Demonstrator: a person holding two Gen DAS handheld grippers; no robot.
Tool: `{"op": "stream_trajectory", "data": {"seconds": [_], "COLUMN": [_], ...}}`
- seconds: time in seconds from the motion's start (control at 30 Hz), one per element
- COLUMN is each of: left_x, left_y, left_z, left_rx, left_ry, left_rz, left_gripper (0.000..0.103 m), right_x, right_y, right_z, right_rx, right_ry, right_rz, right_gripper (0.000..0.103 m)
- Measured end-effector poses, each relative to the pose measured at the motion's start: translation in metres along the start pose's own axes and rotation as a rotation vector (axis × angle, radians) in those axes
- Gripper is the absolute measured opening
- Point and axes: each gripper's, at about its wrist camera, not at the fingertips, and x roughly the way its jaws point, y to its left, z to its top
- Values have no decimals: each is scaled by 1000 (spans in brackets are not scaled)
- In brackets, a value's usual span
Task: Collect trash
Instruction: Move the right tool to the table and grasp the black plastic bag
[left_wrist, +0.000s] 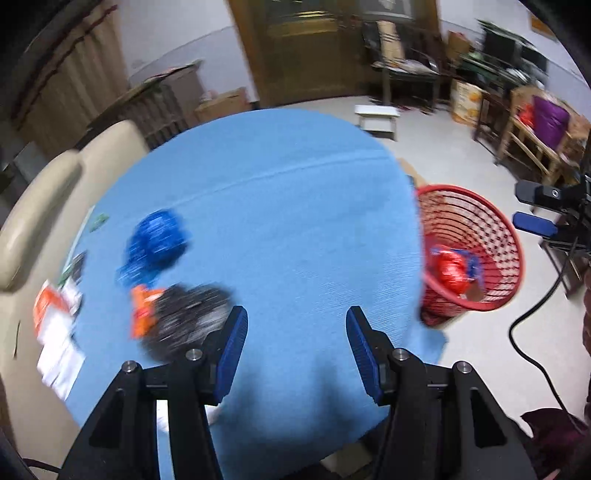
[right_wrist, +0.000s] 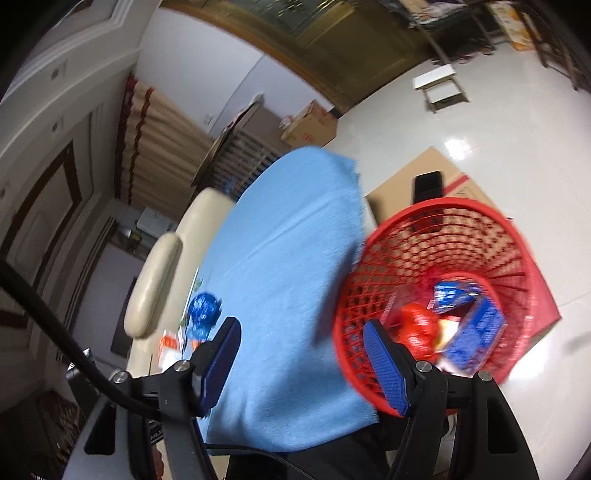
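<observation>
A round table under a blue cloth carries loose trash at its left side: a crumpled blue wrapper, a crumpled black bag and an orange wrapper. My left gripper hangs open over the cloth, with nothing between its fingers and the black bag just to its left. A red mesh basket stands on the floor at the table's right edge. My right gripper is open and empty at the basket and the table edge. In the basket lie a red bag and blue packets.
White and orange papers lie at the table's left rim, beside a cream sofa. Flat cardboard is on the tiled floor behind the basket. A white stool, wooden chairs and a cabinet stand further back. A black cable trails at the right.
</observation>
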Motion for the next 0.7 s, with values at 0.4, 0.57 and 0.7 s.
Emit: {"op": "stream_trajectory", "data": {"seconds": [0.4,0.57,0.7], "left_x": [-14,-6,0], "left_y": [161,191,201], "left_z": [-81,-111,-121], "left_rx": [-339,-439,-465], "left_ry": [24,51,59], "left_rz": [193,179,167], "left_gripper": [66,66,66], "right_x": [110,166,214], "right_y": [134,182,211], "right_z": [-29,-53,-72], "right_rx": [-304,-463,-564], "right_ry": [223,334,414], "right_rz": [65,69,60], "right_gripper": [73,73,73]}}
